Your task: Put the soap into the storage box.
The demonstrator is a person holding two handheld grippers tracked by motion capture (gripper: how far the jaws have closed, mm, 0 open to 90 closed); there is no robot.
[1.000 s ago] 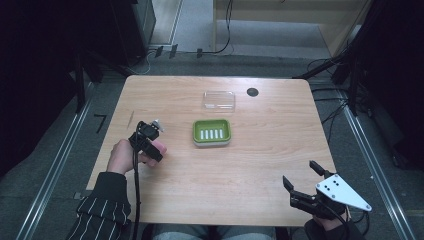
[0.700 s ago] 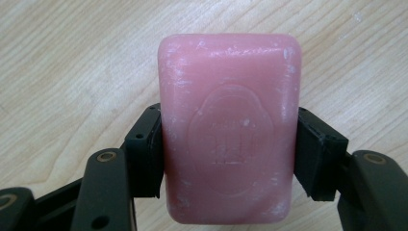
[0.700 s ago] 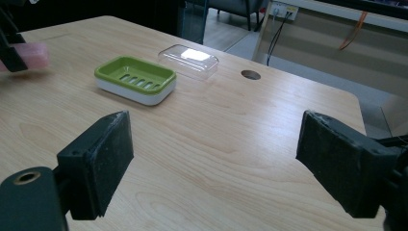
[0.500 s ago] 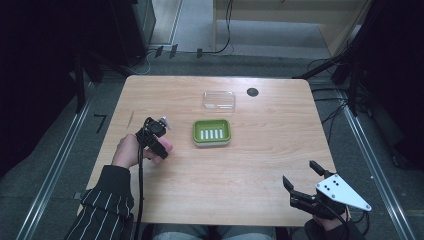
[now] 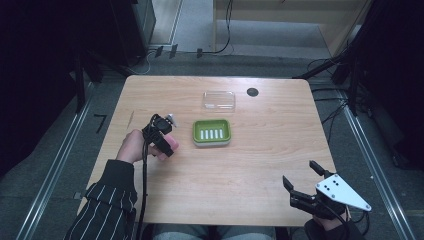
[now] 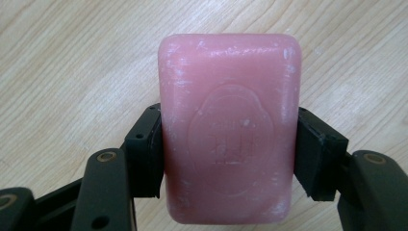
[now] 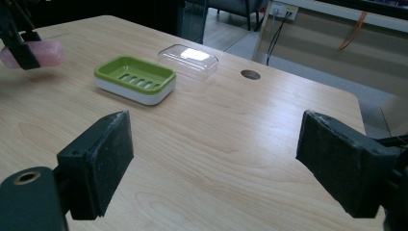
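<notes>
A pink soap bar (image 6: 230, 127) sits clamped between the two black jaws of my left gripper (image 6: 228, 154), held just above the wooden table. From above, that left gripper (image 5: 167, 142) hovers a short way left of the green soap dish (image 5: 211, 132), with the soap (image 5: 171, 145) peeking out pink at its tip. In the right gripper view the soap (image 7: 45, 52) hangs at the far left, beyond the green dish (image 7: 135, 79). My right gripper (image 5: 302, 182) rests at the table's near right corner, its jaws wide apart and empty (image 7: 211, 163).
A clear plastic lid (image 5: 218, 100) lies just behind the green dish, near the table's far edge. A small dark round hole (image 5: 252, 92) sits to its right. Bare wood spreads between the dish and the right gripper.
My left gripper has carried the soap a little to the right, closer to the green dish. The right gripper has stayed where it was.
</notes>
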